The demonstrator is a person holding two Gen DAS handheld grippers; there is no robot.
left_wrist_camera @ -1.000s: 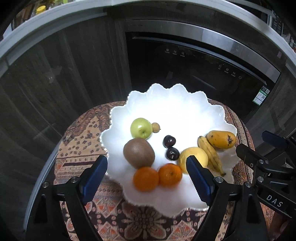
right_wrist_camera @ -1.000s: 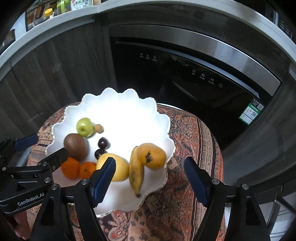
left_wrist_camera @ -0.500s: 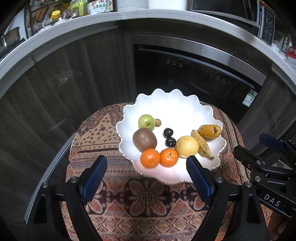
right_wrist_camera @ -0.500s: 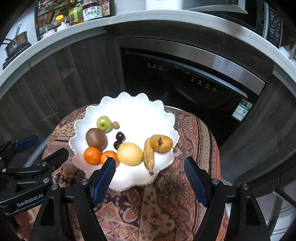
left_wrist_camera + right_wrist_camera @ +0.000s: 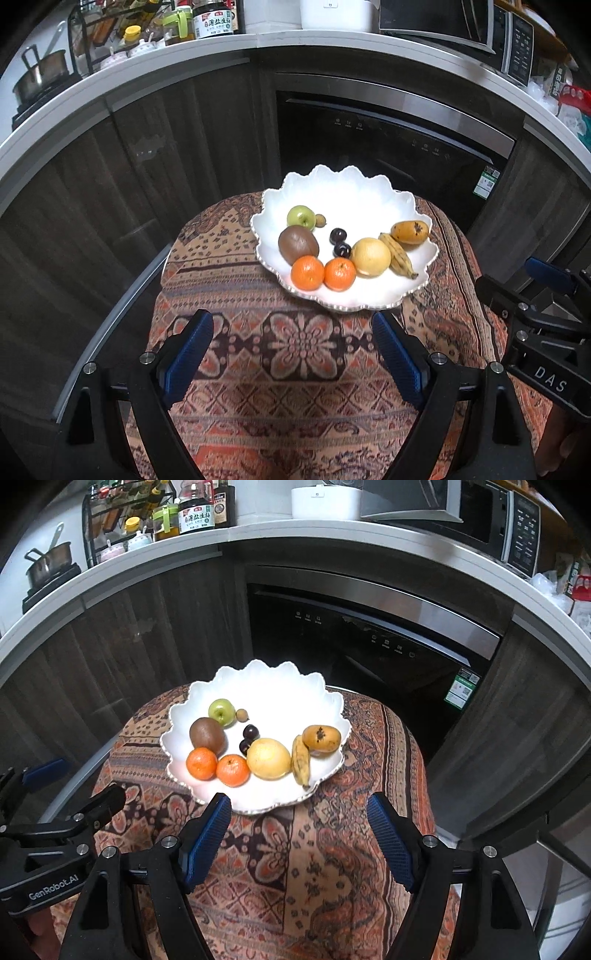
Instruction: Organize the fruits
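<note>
Both my tongs have pulled back and up from the plate since a second ago.

Left tongs (image 5: 291, 354) and right tongs (image 5: 299, 834) hang released, nothing between their blue pads, over the patterned cloth (image 5: 303, 369) on the small bench. Beyond them sits the white scalloped plate (image 5: 280, 698), holding two oranges (image 5: 201, 763), a kiwi (image 5: 207, 736), a green apple (image 5: 221, 711), two dark cherries (image 5: 251, 732), a yellow round fruit (image 5: 268, 763), a banana (image 5: 301, 762) and a mango (image 5: 321, 738).

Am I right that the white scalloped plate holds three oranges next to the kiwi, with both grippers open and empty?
Not quite: there are two oranges, as the left wrist view shows. They lie beside the kiwi on the white scalloped plate; the left gripper and right gripper are open and empty.
</note>
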